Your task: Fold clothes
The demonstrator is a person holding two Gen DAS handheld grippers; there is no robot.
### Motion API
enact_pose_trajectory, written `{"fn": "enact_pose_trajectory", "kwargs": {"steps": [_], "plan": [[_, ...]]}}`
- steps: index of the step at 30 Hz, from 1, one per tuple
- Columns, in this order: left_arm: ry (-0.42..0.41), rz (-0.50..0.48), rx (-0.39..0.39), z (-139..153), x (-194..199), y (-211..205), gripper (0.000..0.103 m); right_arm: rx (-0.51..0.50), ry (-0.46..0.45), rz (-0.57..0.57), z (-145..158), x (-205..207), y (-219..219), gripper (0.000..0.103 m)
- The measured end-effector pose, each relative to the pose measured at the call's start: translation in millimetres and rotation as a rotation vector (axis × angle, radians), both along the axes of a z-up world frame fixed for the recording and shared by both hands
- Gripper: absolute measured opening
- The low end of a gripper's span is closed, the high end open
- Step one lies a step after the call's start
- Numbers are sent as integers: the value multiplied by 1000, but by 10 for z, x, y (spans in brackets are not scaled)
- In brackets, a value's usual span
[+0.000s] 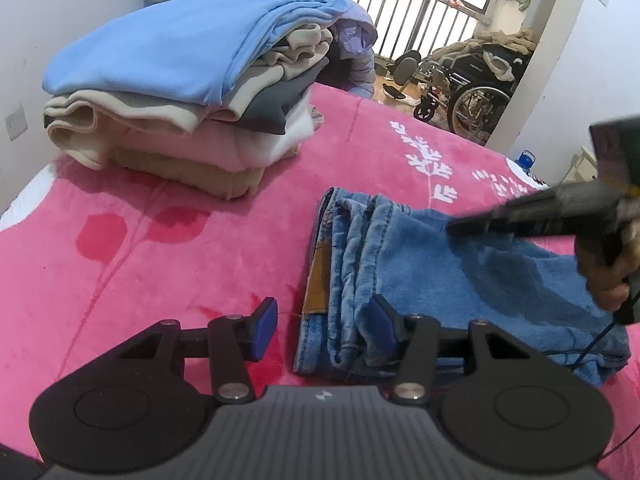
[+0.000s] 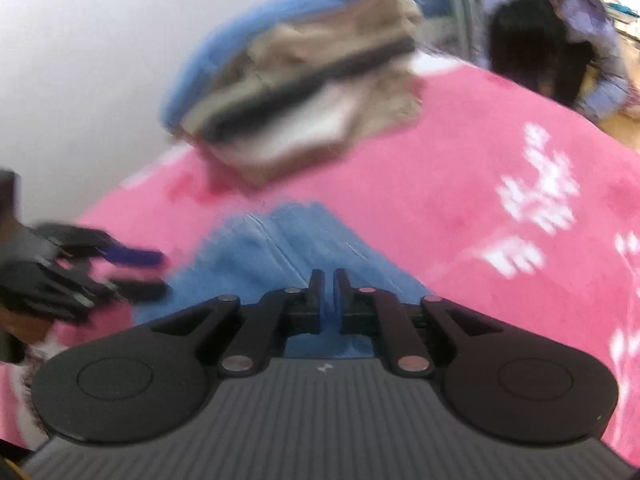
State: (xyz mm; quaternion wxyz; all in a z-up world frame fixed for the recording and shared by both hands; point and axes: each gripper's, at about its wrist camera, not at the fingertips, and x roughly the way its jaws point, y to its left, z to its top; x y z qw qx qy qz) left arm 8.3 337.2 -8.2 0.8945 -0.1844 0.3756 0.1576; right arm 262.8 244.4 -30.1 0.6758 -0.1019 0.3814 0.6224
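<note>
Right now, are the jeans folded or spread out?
Folded. The jeans lie in a compact bundle on the pink blanket, with stacked layers showing along one edge.

We see the jeans (image 1: 460,272), faded blue denim, folded into a flat bundle on the pink bed (image 1: 160,272), waistband and brown patch turned toward the stack (image 1: 180,92) of folded clothes lying well apart.

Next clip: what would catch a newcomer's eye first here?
The bright pink blanket fills both views. On it, folded blue jeans lie just ahead of the open left gripper, and a tall stack of folded clothes topped in light blue rises behind. The right gripper, jaws nearly closed, hovers over the jeans.
</note>
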Motion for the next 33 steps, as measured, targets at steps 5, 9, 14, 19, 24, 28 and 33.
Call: {"fn": "enact_pose_trajectory", "kwargs": {"steps": [5,9,14,19,24,28,33], "plan": [[-1,-7,11,7,-7,-16,52,10,20,144,22,-118,309,40],[-20,-21,14,-9,-34,-7,52,-34,-34,249,-80,-118,589,50],[-44,-39,-8,-39,-59,52,52,-79,44,355,-201,10,822,50],[-53,-74,17,-48,-52,53,52,-145,129,423,-286,85,972,50],[-59,-78,24,-52,-42,53,52,-151,86,444,-260,33,939,30],[-65,-70,35,-24,-18,32,51,-85,13,415,-146,-15,768,13],[-72,-62,20,1,64,70,49,-17,-24,362,-33,18,643,8]]}}
